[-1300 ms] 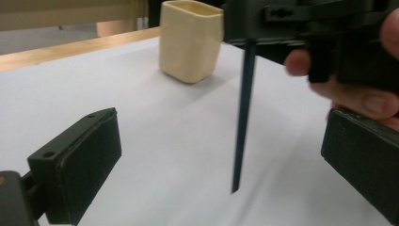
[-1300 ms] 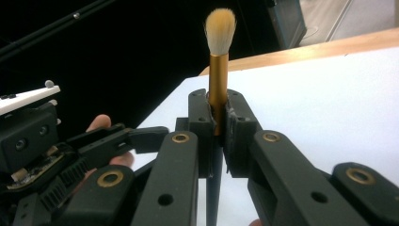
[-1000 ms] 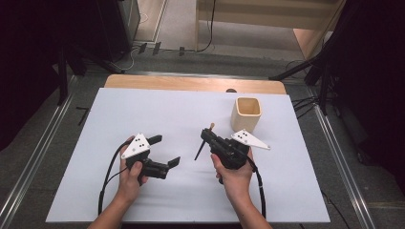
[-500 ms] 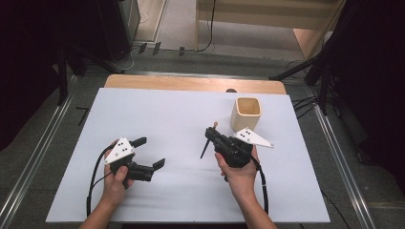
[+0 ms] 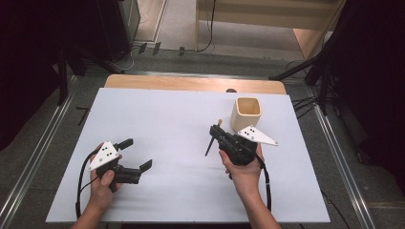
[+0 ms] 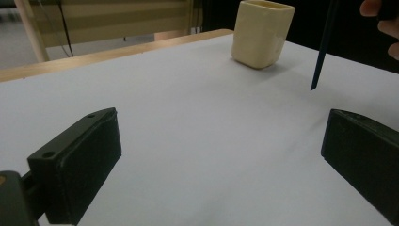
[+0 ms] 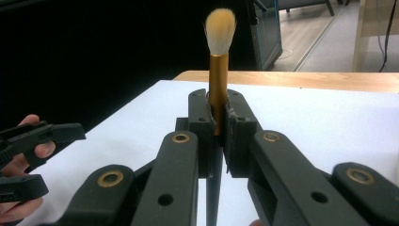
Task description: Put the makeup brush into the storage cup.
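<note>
At about 8 o'clock on the white table point(image 5: 181, 119), the left gripper point(image 5: 133, 154) is being held in the person's left hand point(image 5: 102, 183), its jaws spread wide apart with nothing between them; in the left gripper view only bare tabletop is being framed between the two black jaws. A black cable point(image 5: 82, 181) is being trailed from it toward 6 o'clock. Right of centre, at about 4 o'clock, the right gripper point(image 5: 216, 131) is being gripped by the right hand point(image 5: 241, 167), and its jaws are being pressed onto a brush point(image 7: 219, 61): the gold ferrule is being pinched, the pale bristles are being pointed up toward 12 o'clock in the right gripper view, and the dark handle point(image 5: 209, 145) is being hung down just above the table. Just beyond it, toward 1 o'clock, a cream square cup point(image 5: 246, 113) is being left upright on the table, apart from the brush.
</note>
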Available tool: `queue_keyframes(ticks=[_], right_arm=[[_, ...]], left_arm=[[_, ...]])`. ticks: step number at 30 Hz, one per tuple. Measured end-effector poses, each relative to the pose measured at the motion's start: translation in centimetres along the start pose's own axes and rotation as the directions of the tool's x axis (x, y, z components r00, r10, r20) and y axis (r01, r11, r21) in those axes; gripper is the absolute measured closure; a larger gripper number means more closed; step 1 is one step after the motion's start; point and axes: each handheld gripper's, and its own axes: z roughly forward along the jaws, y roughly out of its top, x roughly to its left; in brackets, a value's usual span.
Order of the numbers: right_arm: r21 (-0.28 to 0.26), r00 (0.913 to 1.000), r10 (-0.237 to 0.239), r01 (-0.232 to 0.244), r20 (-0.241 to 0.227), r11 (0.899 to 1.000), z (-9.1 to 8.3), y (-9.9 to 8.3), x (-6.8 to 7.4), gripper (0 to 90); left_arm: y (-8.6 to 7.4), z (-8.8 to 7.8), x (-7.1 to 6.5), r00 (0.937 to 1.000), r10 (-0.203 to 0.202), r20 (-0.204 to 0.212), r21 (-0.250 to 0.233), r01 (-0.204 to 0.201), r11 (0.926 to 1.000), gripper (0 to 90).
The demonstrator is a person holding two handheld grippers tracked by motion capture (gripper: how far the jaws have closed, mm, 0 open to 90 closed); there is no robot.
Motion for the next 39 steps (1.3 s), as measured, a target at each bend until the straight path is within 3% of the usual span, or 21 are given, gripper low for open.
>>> queue_keyframes(ticks=[8,13,23,39], right_arm=[[-0.009,0.9997,-0.012,0.013,0.023,1.000,-0.6,0.6,-0.6,84.6],[-0.010,0.9991,-0.021,0.021,0.038,1.000,-0.9,0.9,-1.0,84.6],[-0.012,0.9976,-0.035,0.035,0.060,0.999,-1.5,1.6,-1.7,84.6],[-0.069,0.9937,-0.040,0.048,0.105,0.996,-2.9,4.1,-3.5,84.6]], left_arm=[[-0.3,-1.5,0.5,0.9995,0.011,-0.030,-0.019,-0.012,0.9998,0.0],[-0.6,-2.5,1.1,0.9989,-0.005,-0.047,-0.031,0.004,0.9995,0.0],[-1.0,-2.9,1.3,0.9983,-0.005,-0.059,-0.026,0.003,0.9996,0.0],[-1.5,-3.0,1.5,0.9977,-0.014,-0.067,-0.010,0.013,0.9999,0.0]])
